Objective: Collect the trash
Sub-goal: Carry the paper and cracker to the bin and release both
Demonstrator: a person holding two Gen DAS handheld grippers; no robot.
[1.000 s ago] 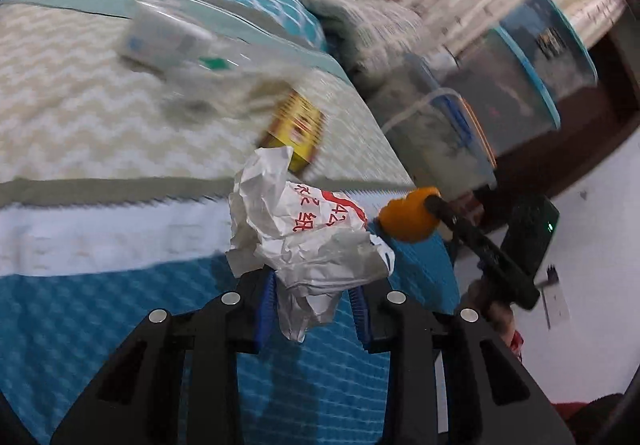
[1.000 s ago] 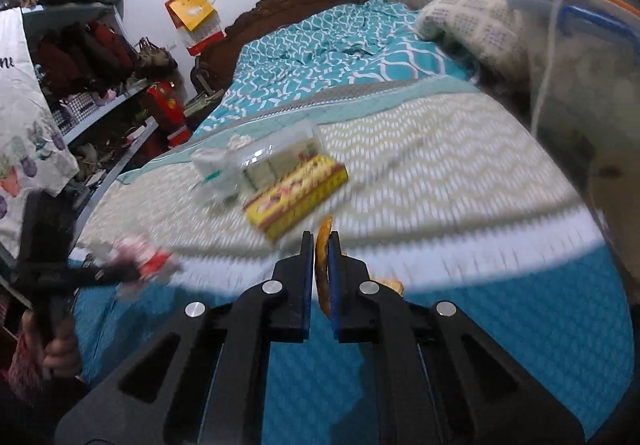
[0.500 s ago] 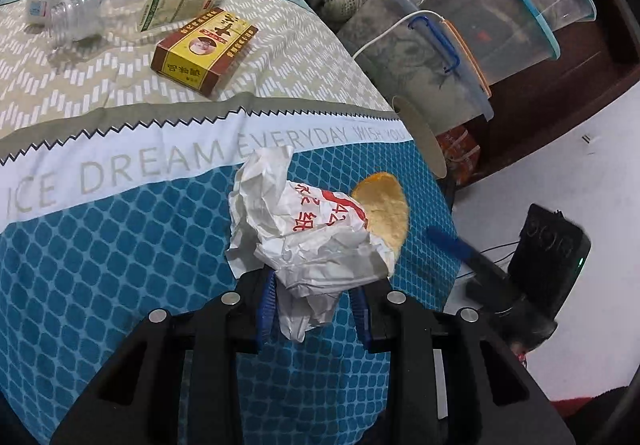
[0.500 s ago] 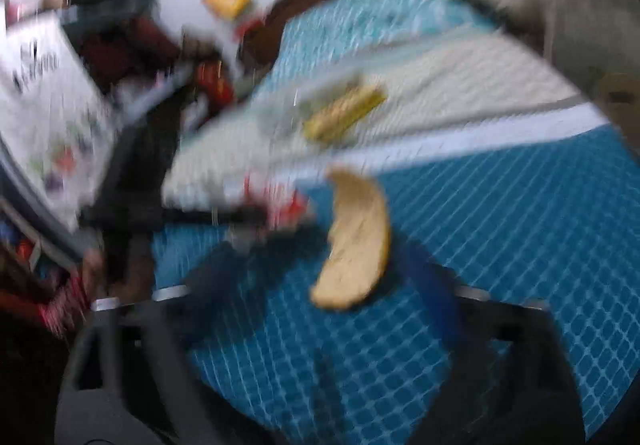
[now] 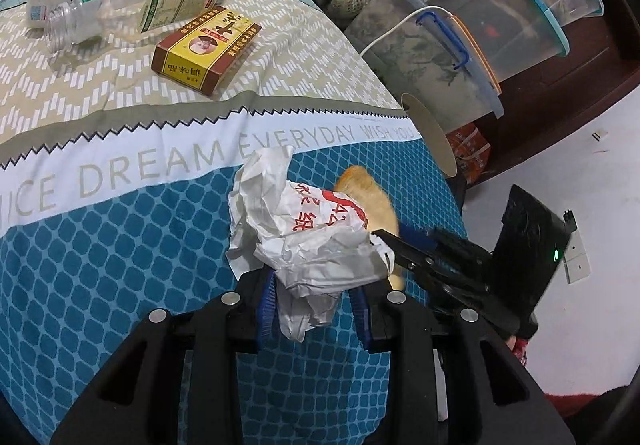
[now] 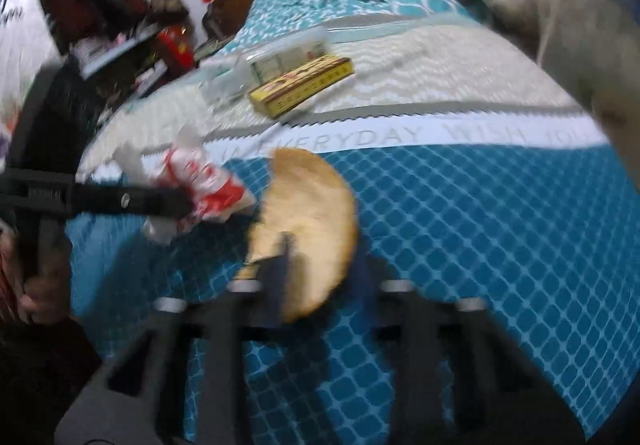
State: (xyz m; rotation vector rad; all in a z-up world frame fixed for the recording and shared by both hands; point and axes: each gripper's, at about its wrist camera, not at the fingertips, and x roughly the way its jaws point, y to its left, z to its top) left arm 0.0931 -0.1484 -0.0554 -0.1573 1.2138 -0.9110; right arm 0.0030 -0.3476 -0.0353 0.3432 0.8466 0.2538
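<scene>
Left wrist view: the left gripper (image 5: 316, 293) holds a crumpled paper wrapper (image 5: 296, 229) with red print; the jaws are partly closed and press on its lower end. The wrapper stands up from the jaws over the blue part of the bed cover (image 5: 120, 245). Just behind the wrapper, to the right, a flat tan peel (image 5: 368, 197) shows, mostly hidden. The right gripper (image 5: 416, 241) reaches in from the right, its tips at the peel. Far ahead of the jaws, to the left, a yellow box (image 5: 206, 49) lies flat on the cover, with an empty plastic bottle (image 5: 136, 11) on its side just beyond it. Ahead to the right, clear storage tubs (image 5: 516, 21) stand beside the bed.

Right wrist view (blurred): the right gripper (image 6: 316, 277) has just been closing. The peel (image 6: 308, 221) lies between the jaws, but the blur hides whether the pads press on it. To the left of the jaws, the left gripper (image 6: 188, 205) holds the wrapper (image 6: 200, 185). The box (image 6: 304, 85) lies well ahead.
</scene>
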